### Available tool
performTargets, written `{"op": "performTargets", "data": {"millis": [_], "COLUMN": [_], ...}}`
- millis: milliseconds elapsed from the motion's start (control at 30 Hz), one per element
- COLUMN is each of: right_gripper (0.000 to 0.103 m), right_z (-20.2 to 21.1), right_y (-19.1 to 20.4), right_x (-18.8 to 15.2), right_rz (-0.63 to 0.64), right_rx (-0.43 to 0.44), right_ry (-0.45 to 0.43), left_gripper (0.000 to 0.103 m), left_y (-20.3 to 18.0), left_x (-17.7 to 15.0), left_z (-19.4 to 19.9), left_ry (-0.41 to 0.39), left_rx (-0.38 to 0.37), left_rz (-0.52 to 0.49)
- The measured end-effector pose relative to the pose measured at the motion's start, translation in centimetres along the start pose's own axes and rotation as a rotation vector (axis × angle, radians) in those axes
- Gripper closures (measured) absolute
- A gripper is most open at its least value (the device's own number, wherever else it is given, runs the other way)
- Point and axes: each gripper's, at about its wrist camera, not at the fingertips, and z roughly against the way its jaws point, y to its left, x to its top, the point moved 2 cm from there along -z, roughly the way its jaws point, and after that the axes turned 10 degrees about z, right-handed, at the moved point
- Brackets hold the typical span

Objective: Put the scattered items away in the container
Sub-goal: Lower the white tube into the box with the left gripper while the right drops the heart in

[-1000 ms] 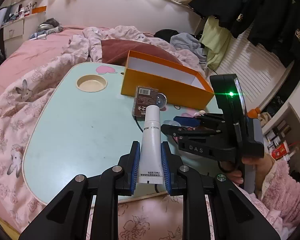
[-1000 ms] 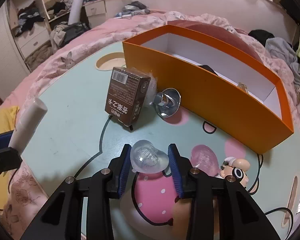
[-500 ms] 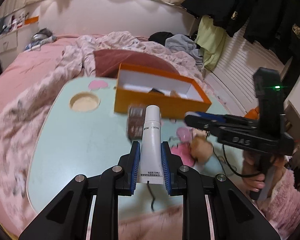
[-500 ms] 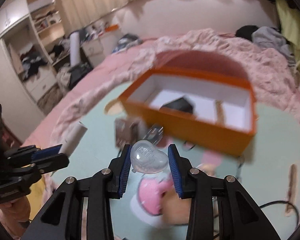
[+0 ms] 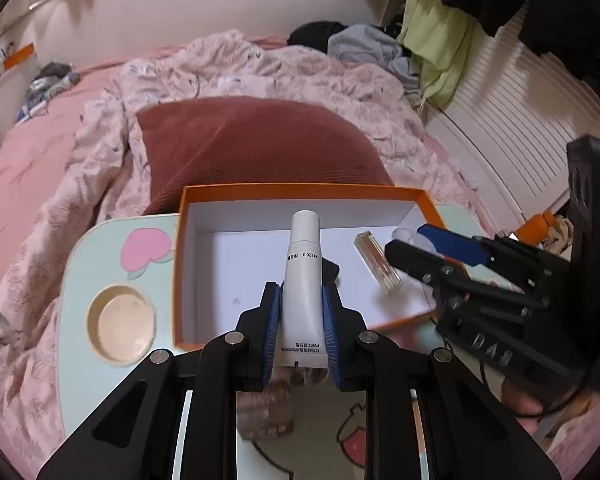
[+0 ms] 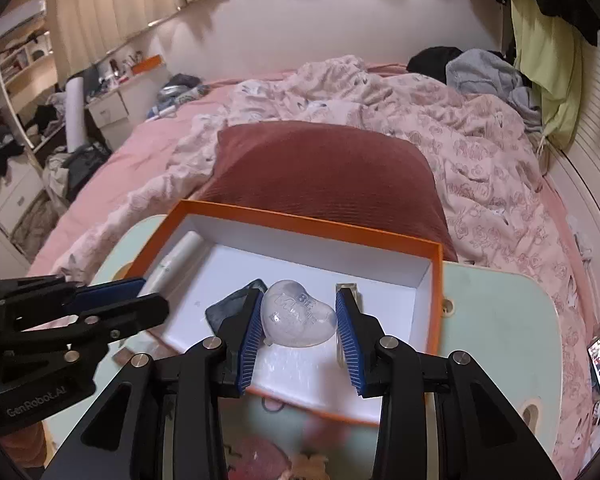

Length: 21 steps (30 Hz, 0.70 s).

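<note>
My left gripper (image 5: 300, 320) is shut on a white tube (image 5: 303, 280) and holds it over the open orange box (image 5: 300, 192). My right gripper (image 6: 298, 324) is shut on a clear heart-shaped case (image 6: 298, 316), also above the orange box (image 6: 300, 222). Inside the box lie a clear rectangular bottle (image 5: 377, 262) and a dark flat item (image 6: 230, 306), partly hidden behind the fingers. The right gripper shows in the left wrist view (image 5: 423, 244); the left gripper (image 6: 140, 294) and its tube (image 6: 176, 260) show in the right wrist view.
The box stands on a mint lap table (image 5: 80, 280) with a round cup recess (image 5: 120, 326), set on a pink bed. A maroon cushion (image 5: 256, 144) lies behind the box. A brown carton (image 5: 264, 412) and blurred small items lie on the table under the grippers.
Both grippers have risen from the table and moved forward over the orange box, each still holding its item. The view now looks down into the box.
</note>
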Motion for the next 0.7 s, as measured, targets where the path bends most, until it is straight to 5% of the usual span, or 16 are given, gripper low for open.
{"op": "performTargets", "data": {"millis": [333, 467, 700], "right_gripper": [0.067, 0.06, 0.06], "right_z": [-2.9, -2.9, 0.3], "right_y": [-0.8, -1.3, -1.0], "right_x": [0.8, 0.6, -0.3], "right_rz": [-0.024, -0.05, -0.047], "right_rx": [-0.049, -0.054, -0.051], "right_ry": [0.058, 0.055, 0.004], "left_gripper": [0.08, 0.035, 0.034], "left_y": [1.3, 1.9, 2.2], "left_x": [1.7, 1.6, 0.6], "left_z": [-3.8, -3.2, 0.9], "left_ry": [0.06, 0.02, -0.075], "left_rx": [0.005, -0.035, -0.105], "left_rz": [0.041, 0.086, 0.077]}}
